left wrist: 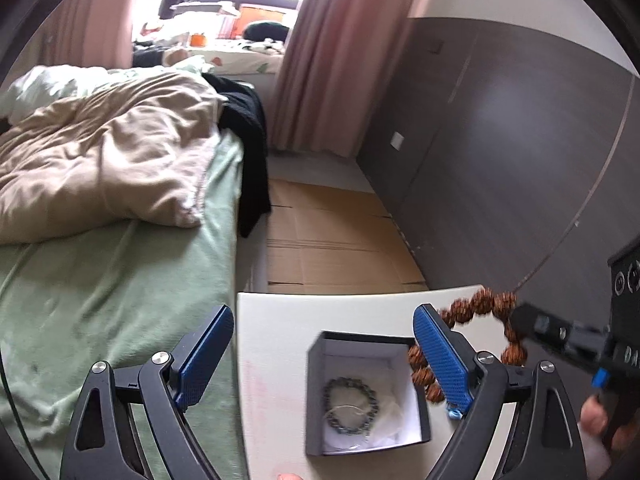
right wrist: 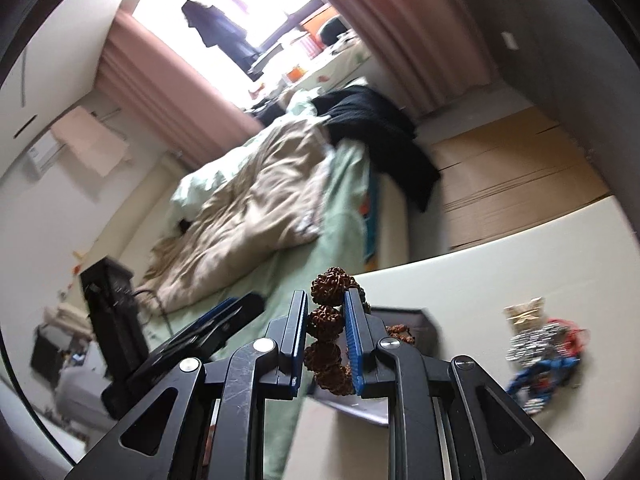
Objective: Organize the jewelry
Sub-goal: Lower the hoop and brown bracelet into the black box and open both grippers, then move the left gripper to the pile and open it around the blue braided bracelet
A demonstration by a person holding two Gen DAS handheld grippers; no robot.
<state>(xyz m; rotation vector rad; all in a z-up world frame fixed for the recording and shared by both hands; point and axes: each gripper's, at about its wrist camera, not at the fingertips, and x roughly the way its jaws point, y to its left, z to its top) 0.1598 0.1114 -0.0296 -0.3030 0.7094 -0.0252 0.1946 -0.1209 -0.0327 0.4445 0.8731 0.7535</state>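
A dark jewelry box (left wrist: pixel 366 394) with a white lining stands open on the white table (left wrist: pixel 276 344). A grey beaded bracelet (left wrist: pixel 350 406) lies inside it. My left gripper (left wrist: pixel 324 334) is open and empty, its fingers either side of the box. My right gripper (right wrist: pixel 326 302) is shut on a brown rough-beaded bracelet (right wrist: pixel 325 326). In the left wrist view that bracelet (left wrist: pixel 484 304) hangs just right of the box, above the table. The box (right wrist: pixel 416 322) shows behind the right fingers.
A heap of silver, blue and red jewelry (right wrist: pixel 540 354) lies on the table to the right. A bed with a green sheet (left wrist: pixel 120 300) and beige duvet lies left of the table. Flattened cardboard (left wrist: pixel 332 240) covers the floor beyond. A dark wall panel (left wrist: pixel 500 160) stands right.
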